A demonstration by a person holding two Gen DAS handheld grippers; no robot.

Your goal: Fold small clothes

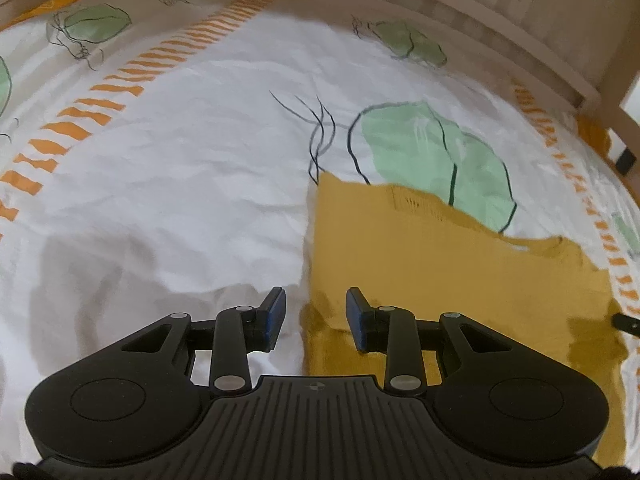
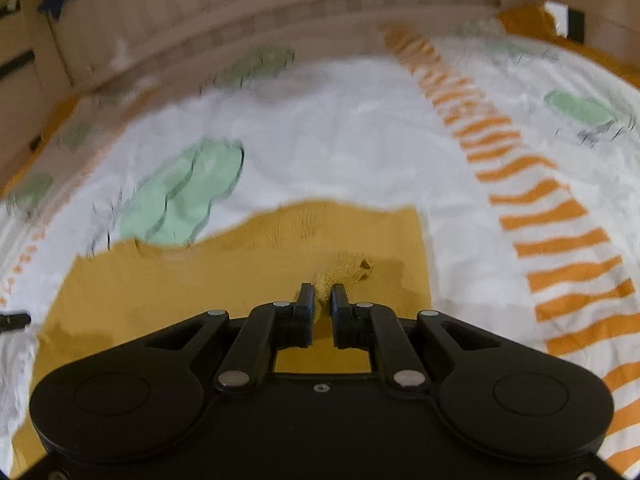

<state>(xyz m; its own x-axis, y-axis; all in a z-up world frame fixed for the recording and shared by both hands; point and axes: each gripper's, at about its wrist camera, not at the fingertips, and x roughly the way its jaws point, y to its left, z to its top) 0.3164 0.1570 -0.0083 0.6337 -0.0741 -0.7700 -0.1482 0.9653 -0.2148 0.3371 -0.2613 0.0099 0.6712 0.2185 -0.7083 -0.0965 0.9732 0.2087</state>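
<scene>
Right tongs [image 2: 322,294] nearly together, pinching a raised fold of the mustard garment [image 2: 240,280]; left tongs [image 1: 316,312] spread, empty above its edge.

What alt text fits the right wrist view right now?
The right gripper pinches a bunched fold of the mustard garment between nearly closed fingers. The garment lies spread on a white bedsheet printed with green shapes and orange stripes, with a wooden bed frame behind. The picture is motion-blurred.

Garment [image 1: 432,256] flat on bedspread [image 1: 192,168], bed rail [image 1: 520,40] behind.
</scene>
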